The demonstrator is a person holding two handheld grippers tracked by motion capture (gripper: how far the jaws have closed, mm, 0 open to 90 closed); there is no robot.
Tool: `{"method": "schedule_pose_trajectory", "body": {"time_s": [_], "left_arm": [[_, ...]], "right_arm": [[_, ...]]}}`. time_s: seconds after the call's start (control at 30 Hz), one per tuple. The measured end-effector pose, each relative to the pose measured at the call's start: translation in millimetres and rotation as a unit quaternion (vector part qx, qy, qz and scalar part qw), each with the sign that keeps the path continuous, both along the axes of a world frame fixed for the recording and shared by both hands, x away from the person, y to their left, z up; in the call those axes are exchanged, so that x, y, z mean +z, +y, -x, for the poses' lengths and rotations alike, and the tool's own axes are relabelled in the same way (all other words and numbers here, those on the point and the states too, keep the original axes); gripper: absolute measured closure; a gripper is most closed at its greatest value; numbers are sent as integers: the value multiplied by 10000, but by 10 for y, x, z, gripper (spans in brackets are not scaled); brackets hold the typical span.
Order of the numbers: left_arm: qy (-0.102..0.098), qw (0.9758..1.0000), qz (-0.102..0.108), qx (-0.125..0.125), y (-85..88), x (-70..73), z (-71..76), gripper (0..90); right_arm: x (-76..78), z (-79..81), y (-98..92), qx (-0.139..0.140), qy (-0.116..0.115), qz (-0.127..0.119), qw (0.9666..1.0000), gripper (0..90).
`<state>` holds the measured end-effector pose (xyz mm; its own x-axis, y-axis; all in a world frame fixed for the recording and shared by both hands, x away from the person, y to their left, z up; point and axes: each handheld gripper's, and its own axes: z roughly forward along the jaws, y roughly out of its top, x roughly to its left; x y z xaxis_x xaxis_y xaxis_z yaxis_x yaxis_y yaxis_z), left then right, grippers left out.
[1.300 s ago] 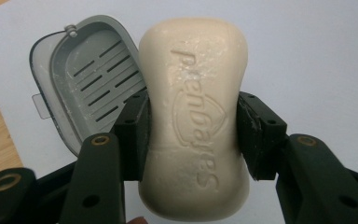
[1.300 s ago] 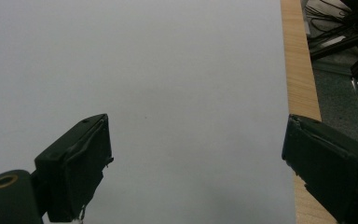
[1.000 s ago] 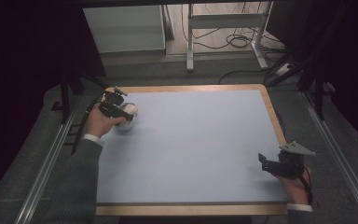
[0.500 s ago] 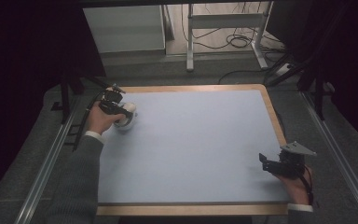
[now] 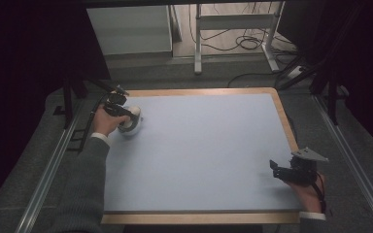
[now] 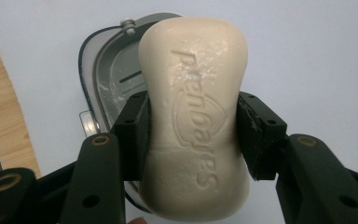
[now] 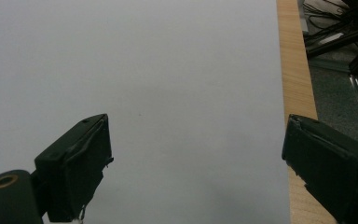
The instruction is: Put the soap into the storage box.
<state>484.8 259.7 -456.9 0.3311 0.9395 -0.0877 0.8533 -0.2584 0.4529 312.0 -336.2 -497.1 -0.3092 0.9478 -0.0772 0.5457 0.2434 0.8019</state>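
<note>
Soap (image 6: 193,116) sits clamped across its narrow waist by the left gripper (image 6: 193,135), over a grey dish (image 6: 114,77) at the table's (image 5: 199,160) far left corner. Hard, smooth, probably slick — the waist is the sound hold, as rounded ends would squirt out. The right gripper (image 7: 196,163) hangs empty near right — jaws spread wide.

Pale blue rectangular tabletop with light wood edging (image 5: 284,116) sits on dark grey carpet floor (image 5: 320,102). Beyond the table: white metal frame legs (image 5: 197,43), black cables (image 5: 245,41), white cabinet panel (image 5: 128,29). Dim room.
</note>
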Motion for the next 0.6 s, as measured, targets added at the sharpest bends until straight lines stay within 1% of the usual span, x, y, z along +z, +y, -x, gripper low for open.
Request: {"method": "schedule_pose_trajectory", "body": {"time_s": [0.13, 0.23, 0.3, 0.37, 0.47, 0.6], "left_arm": [[3, 9999, -7, 114, 5, -47, -40, 496], [33, 9999, -18, 106, -7, -67, -53, 496], [29, 9999, -29, 165, -21, -91, -63, 495], [89, 9998, -98, 152, -32, -114, -71, 495], [113, 9997, -141, 146, -51, -145, -75, 495], [94, 9997, -110, 174, -72, -176, -73, 486]], "right_arm": [[1, 1, -2, -4, -4, -7, 10000, 80], [-3, -1, -16, -14, -4, -9, 10000, 80], [-5, -2, -15, -14, 3, -12, 10000, 79], [-5, -2, -10, -7, 3, 3, 10000, 80], [-4, -1, -7, 4, -1, -2, 10000, 79], [-5, -1, -14, -3, -5, 0, 10000, 80]]}}
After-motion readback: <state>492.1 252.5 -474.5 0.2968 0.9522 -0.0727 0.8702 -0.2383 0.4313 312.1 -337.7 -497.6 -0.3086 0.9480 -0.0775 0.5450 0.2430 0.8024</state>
